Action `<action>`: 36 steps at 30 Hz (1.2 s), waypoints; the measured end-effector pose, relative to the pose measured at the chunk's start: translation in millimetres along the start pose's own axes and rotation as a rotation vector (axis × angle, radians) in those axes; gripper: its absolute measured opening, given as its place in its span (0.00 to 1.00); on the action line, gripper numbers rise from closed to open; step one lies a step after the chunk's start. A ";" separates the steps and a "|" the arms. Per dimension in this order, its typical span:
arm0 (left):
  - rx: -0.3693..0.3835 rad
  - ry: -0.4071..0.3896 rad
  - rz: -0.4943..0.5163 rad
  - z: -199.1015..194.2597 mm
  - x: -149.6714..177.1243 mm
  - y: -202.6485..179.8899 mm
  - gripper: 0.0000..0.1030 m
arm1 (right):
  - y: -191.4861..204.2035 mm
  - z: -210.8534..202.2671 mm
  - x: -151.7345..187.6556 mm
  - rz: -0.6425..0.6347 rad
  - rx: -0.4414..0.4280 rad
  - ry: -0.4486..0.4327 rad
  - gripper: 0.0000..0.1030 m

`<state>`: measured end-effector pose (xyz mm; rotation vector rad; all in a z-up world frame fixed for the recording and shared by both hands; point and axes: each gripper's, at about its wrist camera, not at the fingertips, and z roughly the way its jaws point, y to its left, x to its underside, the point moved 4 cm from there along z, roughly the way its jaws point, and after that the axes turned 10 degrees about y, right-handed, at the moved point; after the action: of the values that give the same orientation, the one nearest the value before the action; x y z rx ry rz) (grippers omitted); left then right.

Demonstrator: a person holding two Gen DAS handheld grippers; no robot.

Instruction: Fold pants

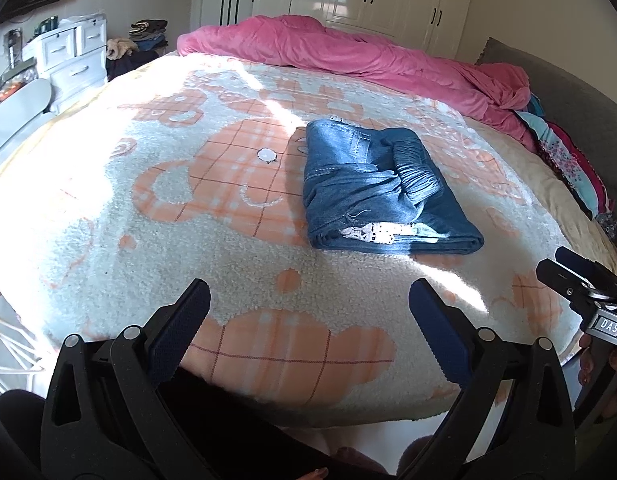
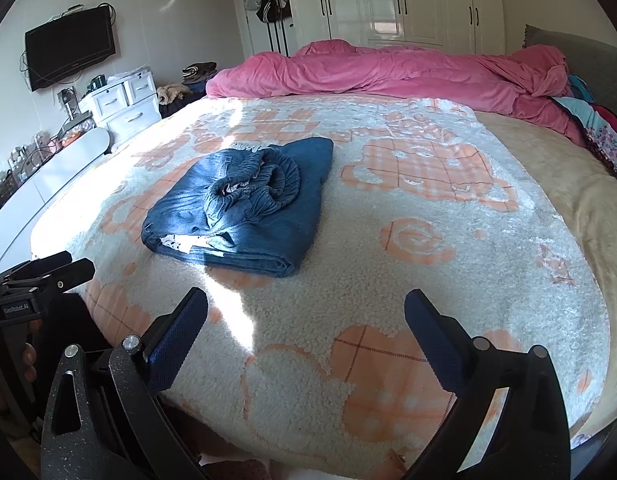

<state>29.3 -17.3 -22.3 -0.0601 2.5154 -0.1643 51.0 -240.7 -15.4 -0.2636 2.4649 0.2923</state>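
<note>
The pants (image 1: 382, 188) lie ahead of both tools as a compact folded bundle on the bed (image 1: 228, 240), so folding looks essentially done, while the left tool (image 1: 308, 320) and right tool (image 2: 306, 320) hang released, holding nothing.

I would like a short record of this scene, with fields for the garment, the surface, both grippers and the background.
garment: blue denim pants, folded into a compact bundle, elastic waistband on top
surface: fluffy white and orange patterned blanket on a bed
left gripper: open, empty, apart from pants
right gripper: open, empty, apart from pants
background: crumpled pink duvet, white wardrobe doors
</note>
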 end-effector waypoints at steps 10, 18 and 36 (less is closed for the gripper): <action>-0.024 0.001 -0.005 -0.7 -0.2 1.5 0.91 | -1.6 -0.5 0.0 0.005 0.004 0.002 0.95; -0.030 0.004 -0.014 0.4 -0.2 3.6 0.91 | -2.3 0.7 -0.1 0.008 0.007 0.007 0.95; -0.028 0.007 -0.012 1.1 -0.5 3.9 0.91 | -3.5 0.7 0.5 0.012 0.012 0.007 0.96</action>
<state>30.3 -13.4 -23.5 -0.0865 2.5248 -0.1340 51.9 -243.9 -16.8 -0.2447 2.4751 0.2827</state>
